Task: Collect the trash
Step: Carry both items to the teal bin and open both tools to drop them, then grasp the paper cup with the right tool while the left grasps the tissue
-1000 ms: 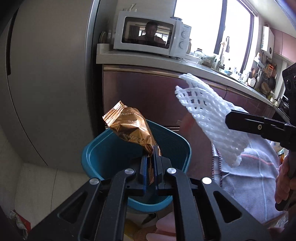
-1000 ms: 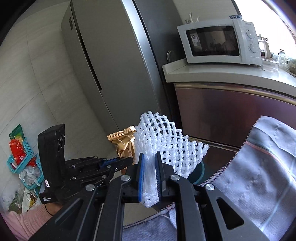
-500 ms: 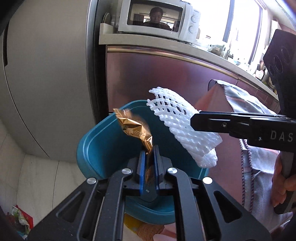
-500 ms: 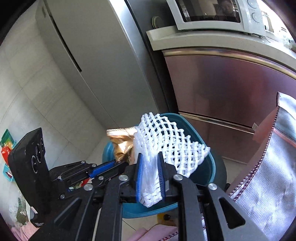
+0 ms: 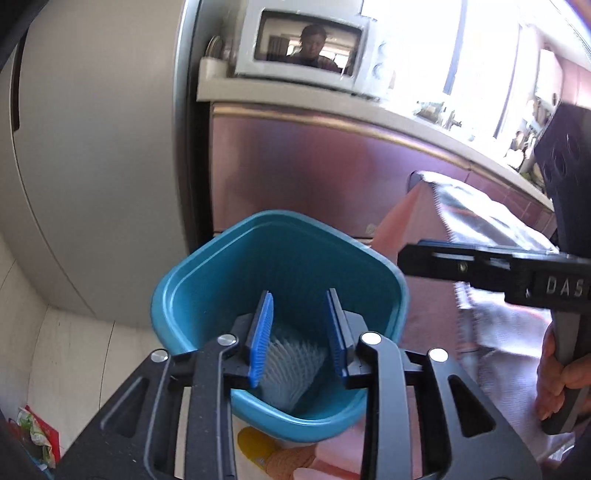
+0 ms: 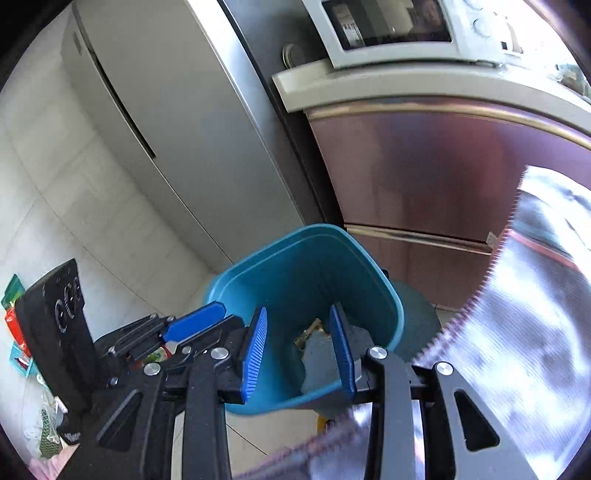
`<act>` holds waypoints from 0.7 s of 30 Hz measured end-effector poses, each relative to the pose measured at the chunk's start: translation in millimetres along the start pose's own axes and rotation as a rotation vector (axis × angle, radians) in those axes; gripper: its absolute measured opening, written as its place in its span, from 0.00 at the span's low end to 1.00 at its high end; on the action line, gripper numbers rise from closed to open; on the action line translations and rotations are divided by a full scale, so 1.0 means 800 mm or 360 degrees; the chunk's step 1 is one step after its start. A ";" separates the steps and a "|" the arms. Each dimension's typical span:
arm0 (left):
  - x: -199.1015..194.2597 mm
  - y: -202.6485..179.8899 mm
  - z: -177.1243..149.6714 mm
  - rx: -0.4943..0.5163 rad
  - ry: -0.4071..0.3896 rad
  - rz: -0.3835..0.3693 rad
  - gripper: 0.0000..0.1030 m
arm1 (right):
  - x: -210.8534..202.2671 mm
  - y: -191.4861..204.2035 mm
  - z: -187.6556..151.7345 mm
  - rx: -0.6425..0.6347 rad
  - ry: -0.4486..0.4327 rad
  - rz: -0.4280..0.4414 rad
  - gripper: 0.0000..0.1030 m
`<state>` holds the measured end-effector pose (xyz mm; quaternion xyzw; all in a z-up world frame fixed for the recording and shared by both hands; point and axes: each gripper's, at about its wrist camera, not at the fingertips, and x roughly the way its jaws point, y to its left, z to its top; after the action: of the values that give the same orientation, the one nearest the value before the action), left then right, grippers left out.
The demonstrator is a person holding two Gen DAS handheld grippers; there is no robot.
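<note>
Landmark: teal bin (image 5: 280, 258), standing on the floor in front of the maroon cabinet (image 5: 332, 166) and just beside the grey refrigerator (image 5: 96, 147).

Left hand-held gripper (image 5: 300, 341): jaws spread wide, nothing between the blue pads (image 5: 263, 341). It is positioned directly over the bin's mouth, pointing down into it.

Right hand-held gripper (image 6: 300, 354): jaws likewise spread wide and empty, also over the bin's mouth. In the left wrist view its body crosses just beyond the bin's right rim, gripped by the person's hand (image 5: 557, 373).

Trash: white foam net (image 5: 291, 369) lies inside the bin, at the bottom, seen between the left gripper's pads. A gold wrapper (image 6: 310, 332) is partly visible inside the bin in the right wrist view; most of it is hidden by a dark shape that cannot be identified.

Surroundings: white microwave (image 6: 391, 29) on the bench (image 6: 424, 86) above the cabinet, behind the bin. Grey cloth (image 6: 535, 314) to the bin's right, blurred. Loose coloured packaging (image 6: 14, 321) on the floor, well apart from the bin, on its refrigerator side.
</note>
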<state>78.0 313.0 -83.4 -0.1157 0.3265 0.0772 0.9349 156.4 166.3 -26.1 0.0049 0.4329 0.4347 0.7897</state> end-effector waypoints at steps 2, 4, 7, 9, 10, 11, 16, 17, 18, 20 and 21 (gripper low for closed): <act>-0.014 -0.014 0.003 0.0023 -0.0046 -0.0043 0.37 | -0.025 -0.003 -0.008 -0.0015 -0.0055 0.0009 0.35; -0.027 -0.035 0.008 0.0061 -0.0100 -0.0102 0.41 | -0.056 -0.008 -0.018 -0.0031 -0.0117 0.0004 0.38; -0.044 -0.070 0.012 0.0126 -0.0153 -0.0216 0.43 | -0.110 -0.019 -0.038 -0.0043 -0.0221 -0.0032 0.42; -0.054 -0.093 0.012 0.0158 -0.0173 -0.0303 0.45 | -0.149 -0.028 -0.055 -0.0042 -0.0290 -0.0086 0.44; -0.061 -0.104 0.011 0.0179 -0.0175 -0.0356 0.46 | -0.165 -0.034 -0.063 -0.0029 -0.0317 -0.0111 0.45; -0.063 -0.119 0.010 0.0205 -0.0177 -0.0405 0.46 | -0.183 -0.040 -0.071 -0.0015 -0.0344 -0.0130 0.45; -0.070 -0.199 0.001 0.0326 -0.0138 -0.0651 0.48 | -0.262 -0.070 -0.114 0.0066 -0.0459 -0.0308 0.46; -0.071 -0.216 -0.003 0.0350 -0.0125 -0.0699 0.48 | -0.277 -0.077 -0.123 0.0091 -0.0475 -0.0343 0.46; -0.073 -0.234 -0.008 0.0374 -0.0113 -0.0747 0.48 | -0.291 -0.085 -0.131 0.0115 -0.0492 -0.0381 0.46; -0.075 -0.269 -0.017 0.0418 -0.0070 -0.0861 0.49 | -0.317 -0.102 -0.146 0.0160 -0.0528 -0.0454 0.46; -0.076 -0.287 -0.024 0.0438 -0.0049 -0.0908 0.49 | -0.326 -0.112 -0.151 0.0184 -0.0542 -0.0497 0.46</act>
<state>69.6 82.7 -21.6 -0.0738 0.2740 -0.2313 0.9306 70.1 -114.3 41.5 0.0563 0.3133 0.2747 0.9073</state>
